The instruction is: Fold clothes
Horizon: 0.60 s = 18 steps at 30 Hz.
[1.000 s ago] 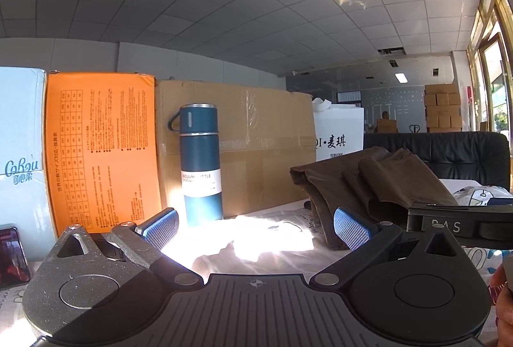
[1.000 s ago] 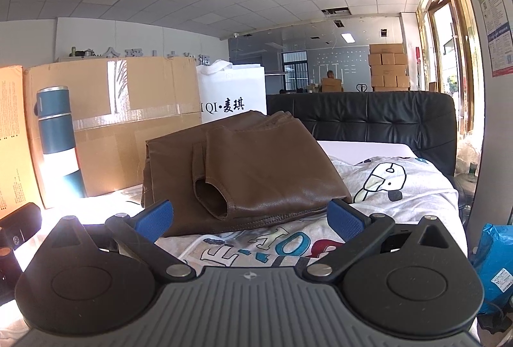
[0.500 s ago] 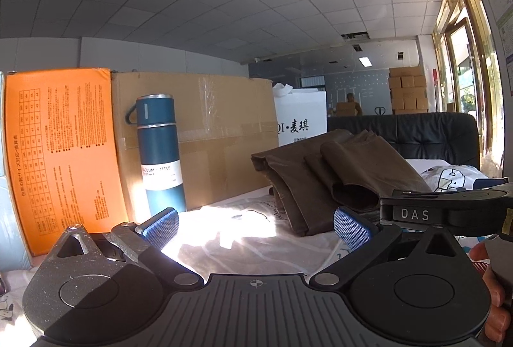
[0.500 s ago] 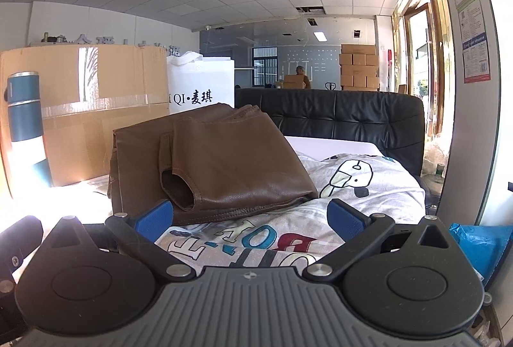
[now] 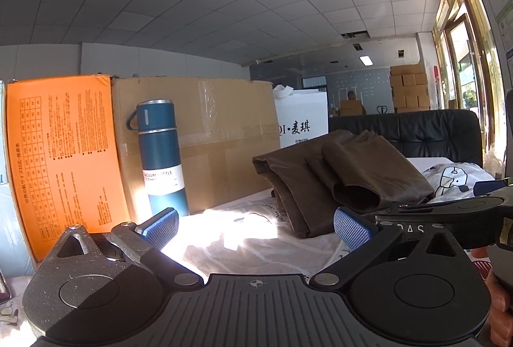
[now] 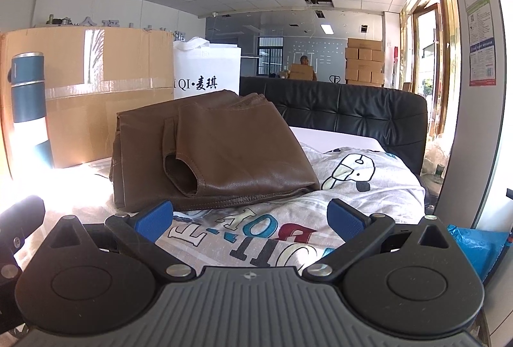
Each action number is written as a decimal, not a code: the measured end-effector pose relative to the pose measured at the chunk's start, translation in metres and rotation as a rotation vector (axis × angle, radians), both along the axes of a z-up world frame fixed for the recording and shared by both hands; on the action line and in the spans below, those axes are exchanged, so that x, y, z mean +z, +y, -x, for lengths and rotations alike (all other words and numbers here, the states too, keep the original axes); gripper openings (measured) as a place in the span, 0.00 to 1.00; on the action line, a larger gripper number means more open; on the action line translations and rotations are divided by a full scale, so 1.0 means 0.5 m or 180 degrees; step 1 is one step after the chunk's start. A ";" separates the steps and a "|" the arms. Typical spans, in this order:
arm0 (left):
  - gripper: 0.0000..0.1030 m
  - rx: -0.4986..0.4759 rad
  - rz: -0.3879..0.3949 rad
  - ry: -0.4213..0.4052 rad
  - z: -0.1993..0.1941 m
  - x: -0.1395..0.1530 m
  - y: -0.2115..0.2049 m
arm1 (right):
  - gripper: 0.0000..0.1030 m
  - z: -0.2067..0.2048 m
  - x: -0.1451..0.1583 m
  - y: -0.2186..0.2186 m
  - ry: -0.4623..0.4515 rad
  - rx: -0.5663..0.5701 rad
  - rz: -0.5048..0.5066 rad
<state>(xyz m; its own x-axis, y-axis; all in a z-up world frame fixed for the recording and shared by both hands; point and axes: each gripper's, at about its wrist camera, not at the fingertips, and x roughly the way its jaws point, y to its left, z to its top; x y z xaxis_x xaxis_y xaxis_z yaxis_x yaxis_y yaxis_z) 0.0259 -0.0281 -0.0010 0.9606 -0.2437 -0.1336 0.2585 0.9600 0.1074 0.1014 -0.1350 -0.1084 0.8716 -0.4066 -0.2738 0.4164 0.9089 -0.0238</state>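
Observation:
A folded brown leather garment (image 6: pixel 221 154) lies on the table, also in the left wrist view as the brown garment (image 5: pixel 340 177). Under and in front of it spreads a white printed T-shirt (image 6: pixel 288 228) with coloured letters and a cartoon figure; the same T-shirt (image 5: pixel 455 178) shows at the right of the left wrist view. My right gripper (image 6: pixel 250 215) stands open just above the shirt, a little short of the brown garment's hem. My left gripper (image 5: pixel 255 222) is open over sunlit white cloth, nothing between its fingers. The right gripper's body (image 5: pixel 449 218) crosses the left view's right side.
A blue vacuum bottle (image 5: pixel 160 154) stands upright against a cardboard box (image 5: pixel 211 135), with an orange box (image 5: pixel 64 154) to its left. A white bag (image 6: pixel 208 71) and a black padded sofa back (image 6: pixel 352 116) lie behind the garments. A blue plastic bag (image 6: pixel 474 247) sits low right.
Both views have swung so the bottle, boxes and brown garment sit further right than a second ago in the left view, and further left in the right view. Both grippers stay open.

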 end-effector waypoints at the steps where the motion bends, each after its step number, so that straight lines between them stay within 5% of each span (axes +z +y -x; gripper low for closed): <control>1: 1.00 -0.0006 0.0014 0.0019 -0.001 0.002 0.000 | 1.00 -0.001 0.000 0.001 0.0021 0.0011 0.0000; 10: 1.00 0.0124 0.0066 0.0460 -0.035 0.001 -0.005 | 1.00 0.010 -0.002 0.005 -0.0018 -0.0067 0.0048; 18: 1.00 0.0237 -0.0056 0.0529 -0.040 -0.014 -0.010 | 1.00 0.013 -0.001 0.004 -0.0108 -0.0070 0.0014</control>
